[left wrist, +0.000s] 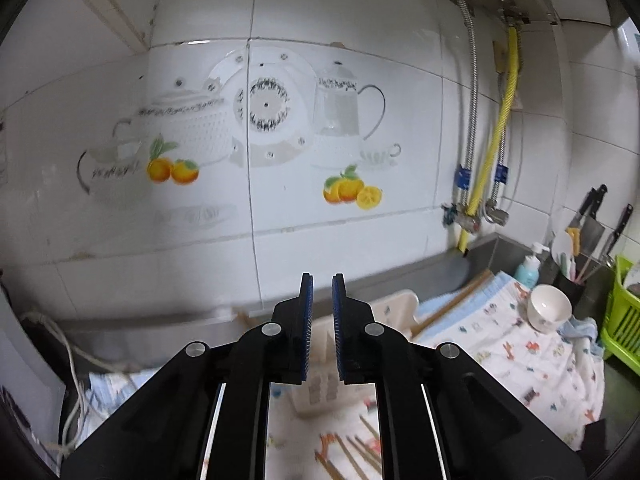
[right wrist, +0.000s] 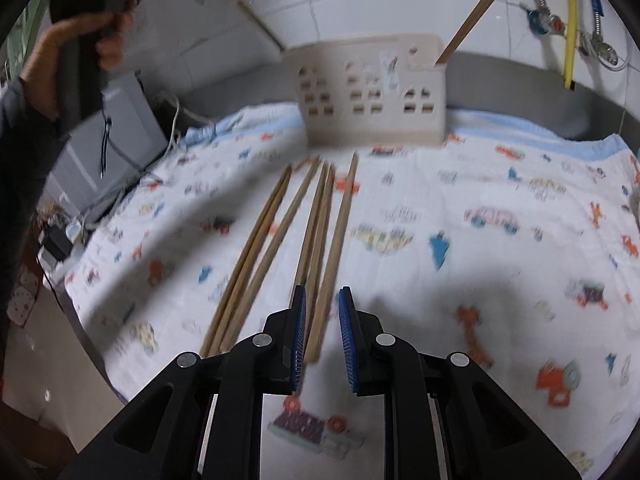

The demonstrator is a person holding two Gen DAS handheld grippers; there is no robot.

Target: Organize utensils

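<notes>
Several wooden chopsticks (right wrist: pixel 320 236) lie side by side on a patterned cloth (right wrist: pixel 460 240). Behind them stands a beige utensil holder (right wrist: pixel 368 92) with one chopstick (right wrist: pixel 468 20) leaning out on its right and another (right wrist: pixel 260 24) on its left. My right gripper (right wrist: pixel 322 300) is open just above the near ends of the chopsticks, holding nothing. My left gripper (left wrist: pixel 322 284) is open and empty, raised above the holder (left wrist: pixel 396 304), facing the tiled wall. The loose chopsticks also show low in the left wrist view (left wrist: pixel 360 452).
A white bowl (left wrist: pixel 548 308) sits on the cloth at right, by a soap bottle (left wrist: pixel 530 266), a knife holder (left wrist: pixel 592 240) and a green rack (left wrist: pixel 624 320). Pipes and valves (left wrist: pixel 476 200) run down the wall. Cables and a grey box (right wrist: pixel 112 140) lie left.
</notes>
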